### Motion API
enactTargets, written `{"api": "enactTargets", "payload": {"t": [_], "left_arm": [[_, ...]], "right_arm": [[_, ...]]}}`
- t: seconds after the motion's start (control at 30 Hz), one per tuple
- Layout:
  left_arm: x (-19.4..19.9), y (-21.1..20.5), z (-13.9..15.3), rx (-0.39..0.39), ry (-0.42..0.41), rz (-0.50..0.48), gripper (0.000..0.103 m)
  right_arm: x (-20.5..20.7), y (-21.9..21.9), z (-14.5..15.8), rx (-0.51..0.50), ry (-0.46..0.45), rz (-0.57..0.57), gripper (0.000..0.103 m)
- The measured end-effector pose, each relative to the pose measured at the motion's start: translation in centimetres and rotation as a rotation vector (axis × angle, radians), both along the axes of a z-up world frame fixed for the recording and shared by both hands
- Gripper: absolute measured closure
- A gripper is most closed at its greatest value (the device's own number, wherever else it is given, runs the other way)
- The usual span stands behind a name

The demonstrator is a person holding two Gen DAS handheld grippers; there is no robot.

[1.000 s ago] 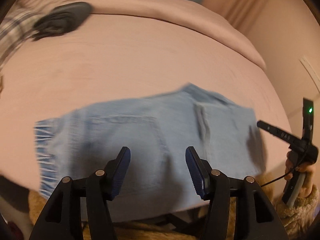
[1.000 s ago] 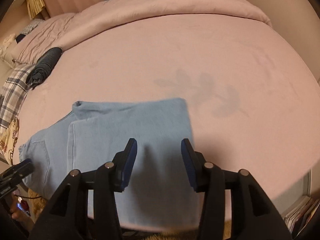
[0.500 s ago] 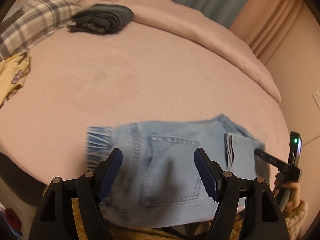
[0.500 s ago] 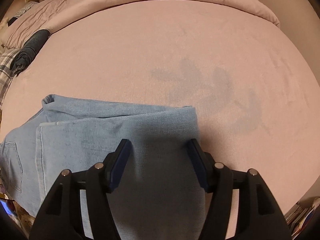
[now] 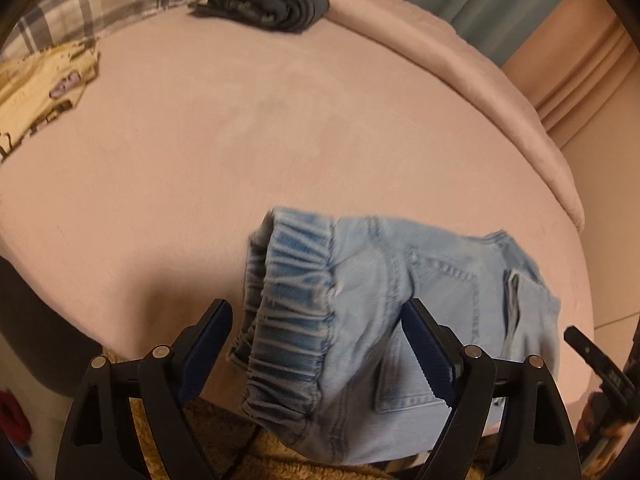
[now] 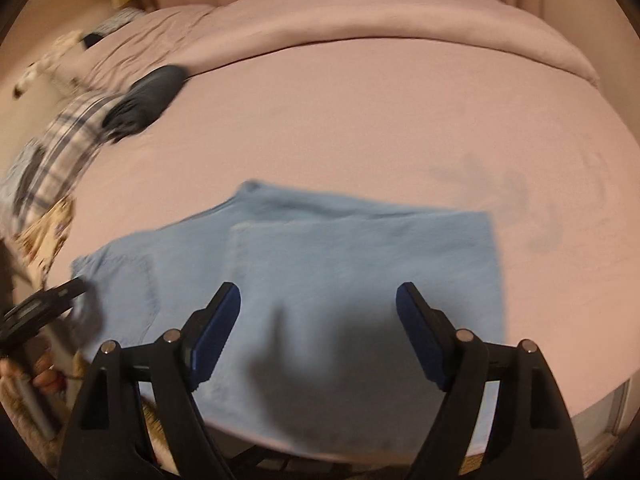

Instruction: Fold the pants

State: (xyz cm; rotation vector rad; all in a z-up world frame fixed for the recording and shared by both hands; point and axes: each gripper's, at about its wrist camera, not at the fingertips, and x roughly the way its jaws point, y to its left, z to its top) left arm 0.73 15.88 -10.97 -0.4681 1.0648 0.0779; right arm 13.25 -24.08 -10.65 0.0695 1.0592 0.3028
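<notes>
1. The left black two-finger gripper with blue pads (image 5: 316,344) stands wide open and holds nothing. It has swung from the middle of the folded light-blue denim pants (image 5: 400,312) toward their gathered elastic waistband (image 5: 292,292), which now bulges between the spread jaws at 6 o'clock.
2. The pants lie at the near edge of the pink bed cover (image 5: 240,140), from 6 toward 4 o'clock in the left view; their nearest edge is cut off below the jaws.
3. Judging by this, one fold is done and the waistband end looks next for lifting.
4. The right black gripper with blue pads (image 6: 318,332) has drawn back a little and is also open and empty, over the smooth folded panel.
5. The right view is motion-blurred, so the dark bundle (image 6: 148,100) at 10 o'clock is possibly rolled clothing.
</notes>
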Motion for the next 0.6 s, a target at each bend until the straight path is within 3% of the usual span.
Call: {"api": "enactTargets", "payload": {"t": [0.2, 0.37, 0.47, 0.6], "left_arm": [[0.0, 0.0, -1.4, -0.015, 0.02, -0.008, 0.016], [0.2, -0.2, -2.1, -0.007, 0.015, -0.025, 0.016], [0.3, -0.3, -1.9, -0.005, 0.019, -0.021, 0.023], [0.0, -0.7, -1.5, -0.015, 0.011, -0.052, 0.045]], "right_arm": [[-1.2, 2.7, -2.9, -0.082, 0.056, 0.097, 0.022], [-0.9, 3.6, -4.7, -0.158, 0.096, 0.099, 0.021], [-0.8, 4.2, -4.7, -0.189, 0.09, 0.093, 0.019], [-0.5, 4.5, -4.8, -0.192, 0.087, 0.089, 0.018]]}}
